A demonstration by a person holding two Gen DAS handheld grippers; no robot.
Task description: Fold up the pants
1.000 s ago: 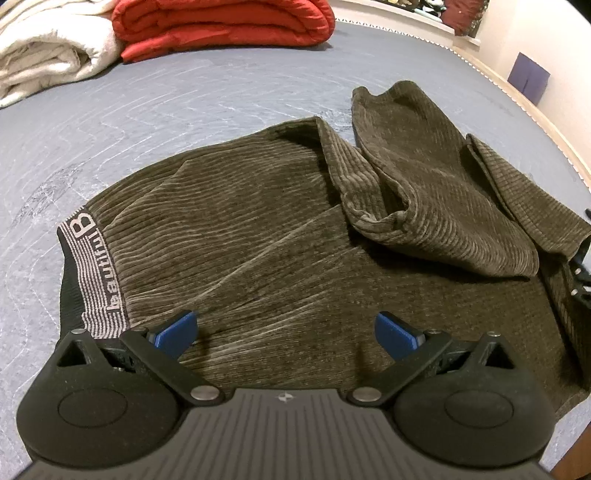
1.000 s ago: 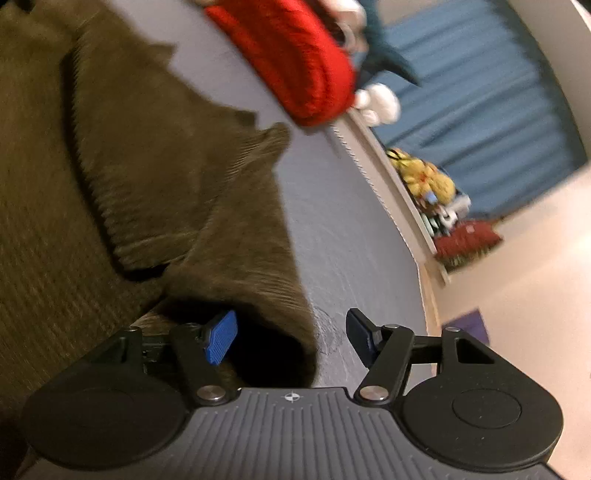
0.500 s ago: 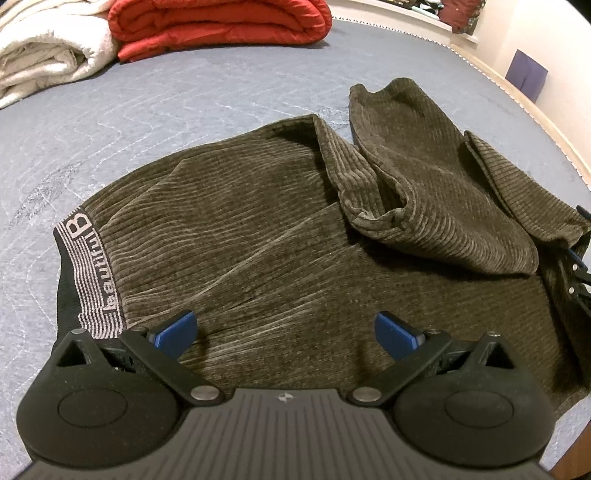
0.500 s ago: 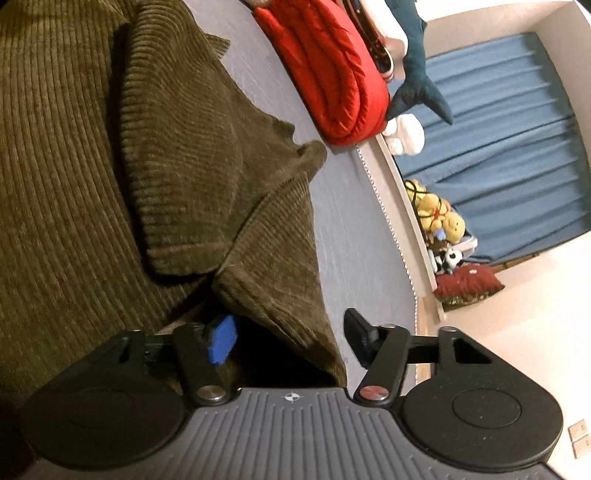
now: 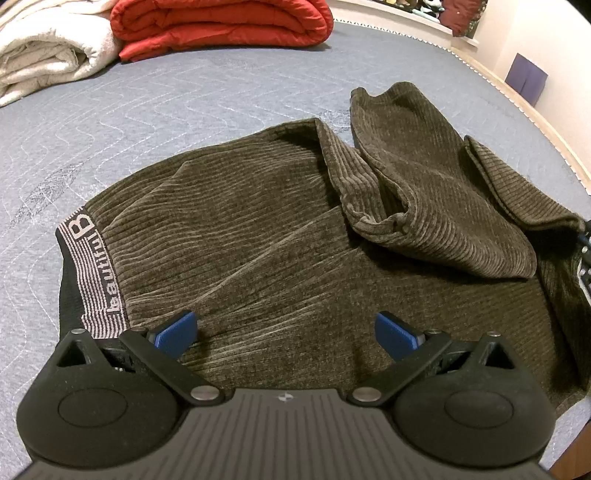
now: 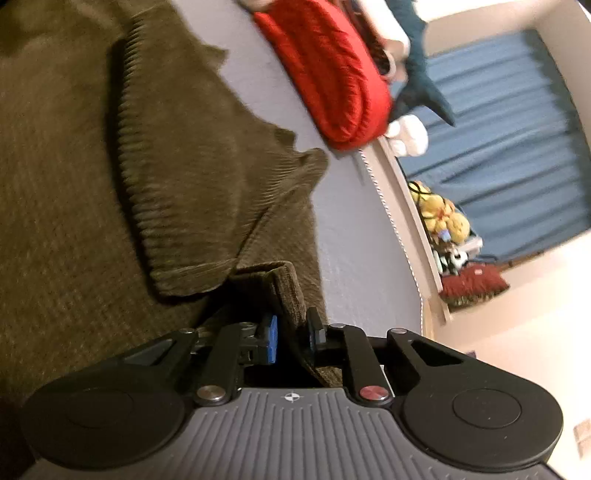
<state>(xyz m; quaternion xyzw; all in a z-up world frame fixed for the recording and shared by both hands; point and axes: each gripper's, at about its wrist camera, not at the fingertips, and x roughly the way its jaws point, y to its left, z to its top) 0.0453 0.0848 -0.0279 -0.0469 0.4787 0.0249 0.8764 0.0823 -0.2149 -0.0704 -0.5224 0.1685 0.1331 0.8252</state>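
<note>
Dark olive ribbed pants (image 5: 280, 236) lie on the grey quilted bed, legs folded loosely back at the right, a striped waistband (image 5: 92, 273) with lettering at the left. My left gripper (image 5: 284, 332) is open and empty, just above the near edge of the pants by the waistband. My right gripper (image 6: 291, 332) is shut on a fold of a pant leg (image 6: 286, 291) at the right edge of the pants (image 6: 92, 166). Its tip shows at the far right of the left wrist view (image 5: 585, 258).
A folded red comforter (image 5: 221, 26) and a cream blanket (image 5: 48, 55) lie at the far side of the bed (image 5: 184, 99). The bed's right edge (image 6: 399, 229) runs along a ledge with plush toys (image 6: 443, 221) before a blue curtain (image 6: 498, 129).
My right gripper has closed its jaws onto the pant-leg fold that lay between them. The left gripper has barely moved and stays open.
</note>
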